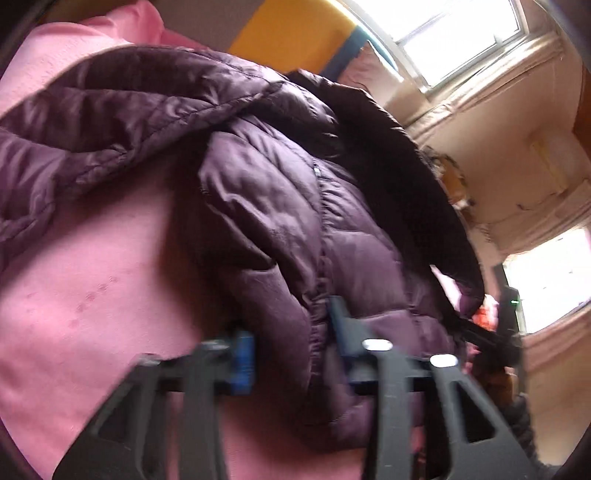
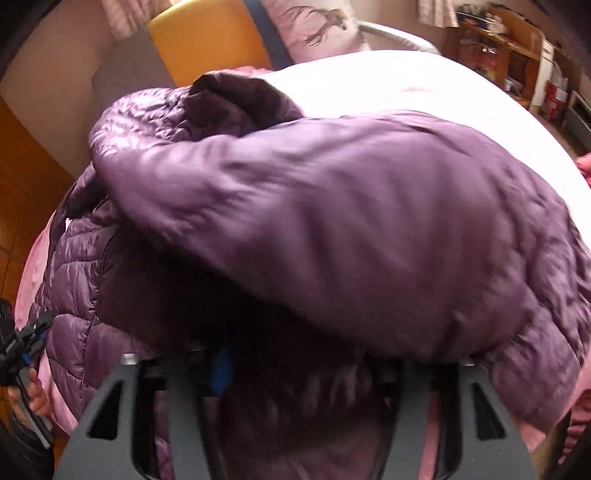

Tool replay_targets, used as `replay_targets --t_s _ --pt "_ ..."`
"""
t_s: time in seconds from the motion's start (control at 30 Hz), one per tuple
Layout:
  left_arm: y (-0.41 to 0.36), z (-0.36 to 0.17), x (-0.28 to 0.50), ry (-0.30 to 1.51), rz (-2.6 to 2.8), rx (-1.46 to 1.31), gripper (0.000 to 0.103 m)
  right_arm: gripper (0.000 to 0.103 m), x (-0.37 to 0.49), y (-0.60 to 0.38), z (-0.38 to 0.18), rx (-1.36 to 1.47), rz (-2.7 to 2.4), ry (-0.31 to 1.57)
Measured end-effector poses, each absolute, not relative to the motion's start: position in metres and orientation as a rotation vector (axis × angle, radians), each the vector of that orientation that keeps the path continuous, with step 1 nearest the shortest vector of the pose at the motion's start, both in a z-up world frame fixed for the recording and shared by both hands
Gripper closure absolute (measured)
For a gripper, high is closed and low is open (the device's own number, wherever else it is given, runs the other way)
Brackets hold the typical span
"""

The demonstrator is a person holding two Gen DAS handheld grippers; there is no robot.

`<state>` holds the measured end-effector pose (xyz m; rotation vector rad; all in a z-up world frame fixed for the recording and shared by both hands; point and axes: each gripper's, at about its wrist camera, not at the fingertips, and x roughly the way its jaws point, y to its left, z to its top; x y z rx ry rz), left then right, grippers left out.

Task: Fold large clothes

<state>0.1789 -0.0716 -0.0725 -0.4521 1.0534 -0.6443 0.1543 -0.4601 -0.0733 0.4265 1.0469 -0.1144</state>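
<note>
A large purple quilted puffer jacket (image 1: 266, 192) with a dark fur-trimmed hood lies bunched on a pink bed sheet (image 1: 92, 266). My left gripper (image 1: 291, 343) has its blue-padded fingers on either side of a fold of the jacket's edge, clamped on it. In the right wrist view the jacket (image 2: 351, 229) fills the frame, a big flap lifted and draped over my right gripper (image 2: 303, 362), whose fingers are buried in the fabric and gripping it. The left gripper (image 2: 29, 339) shows at the far left edge of that view, beside the jacket.
The bed has a yellow headboard (image 2: 210, 40) and a pillow (image 2: 314, 29) at the far end. A white sheet area (image 2: 424, 88) lies beyond the jacket. Shelves with clutter (image 2: 509, 48) stand at the right. Bright windows (image 1: 461, 33) are in the left wrist view.
</note>
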Motion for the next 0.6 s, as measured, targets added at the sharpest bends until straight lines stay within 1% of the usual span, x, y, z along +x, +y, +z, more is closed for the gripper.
replay_targets --t_s 0.03,0.07,0.17,0.3,0.4,0.47,0.5,0.6 --pt "-0.072 -0.064 0.180 1.035 -0.652 -0.430 0.092 0.086 0.158 -0.455 -0.070 0.429 -0.088 1.049" --pt "-0.067 -0.054 0.179 1.025 -0.660 -0.426 0.095 0.090 0.160 -0.449 -0.065 0.423 -0.061 1.044" --pt "-0.057 -0.015 0.179 0.962 -0.685 -0.407 0.099 0.095 0.161 -0.422 -0.042 0.381 0.014 1.017" --pt "-0.026 0.042 0.176 0.897 -0.705 -0.421 0.100 0.096 0.146 -0.384 0.006 0.408 0.172 0.912" --pt "0.007 0.078 0.164 0.894 -0.710 -0.454 0.100 0.096 0.122 -0.372 0.037 0.483 0.278 0.812" --pt "0.033 0.093 0.152 0.884 -0.710 -0.473 0.097 0.096 0.106 -0.373 0.041 0.522 0.305 0.795" --pt "0.046 0.098 0.145 0.873 -0.698 -0.481 0.096 0.096 0.098 -0.370 0.036 0.482 0.268 0.819" --pt "0.076 0.089 0.129 0.870 -0.585 -0.472 0.080 0.096 0.086 -0.369 0.015 0.411 0.138 0.935"
